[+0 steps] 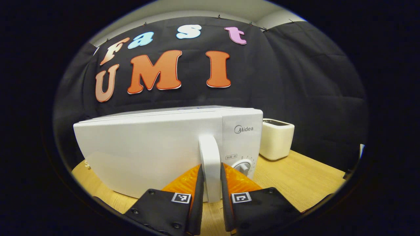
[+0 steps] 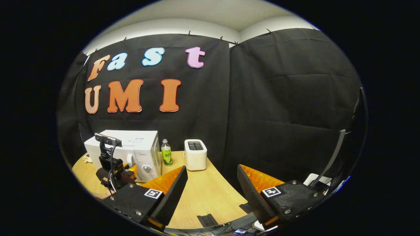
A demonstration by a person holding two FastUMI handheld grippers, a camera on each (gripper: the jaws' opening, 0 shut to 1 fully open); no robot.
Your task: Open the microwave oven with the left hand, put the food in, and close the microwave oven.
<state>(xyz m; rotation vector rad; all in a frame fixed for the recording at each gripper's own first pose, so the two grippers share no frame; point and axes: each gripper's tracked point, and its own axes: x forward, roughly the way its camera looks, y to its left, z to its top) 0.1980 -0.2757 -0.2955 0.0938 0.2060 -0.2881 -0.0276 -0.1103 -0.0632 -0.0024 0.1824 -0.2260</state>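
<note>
I have the left gripper (image 1: pixel 210 173) closed around the door handle (image 1: pixel 209 157) of the microwave (image 1: pixel 147 154), which sits shut on the table (image 1: pixel 295 180). If I pull off-axis, the smooth handle may slip from the pads, or the whole oven may slide. The right gripper (image 2: pixel 211 183) hangs open and empty; I see no food.

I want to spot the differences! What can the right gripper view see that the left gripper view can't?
The right gripper view adds a green bottle between the microwave and the toaster, plus the open right gripper. The left gripper view alone gives the close look: the left gripper has a finger on each side of the white door handle. Both share the microwave, toaster, wooden table and left gripper.
</note>
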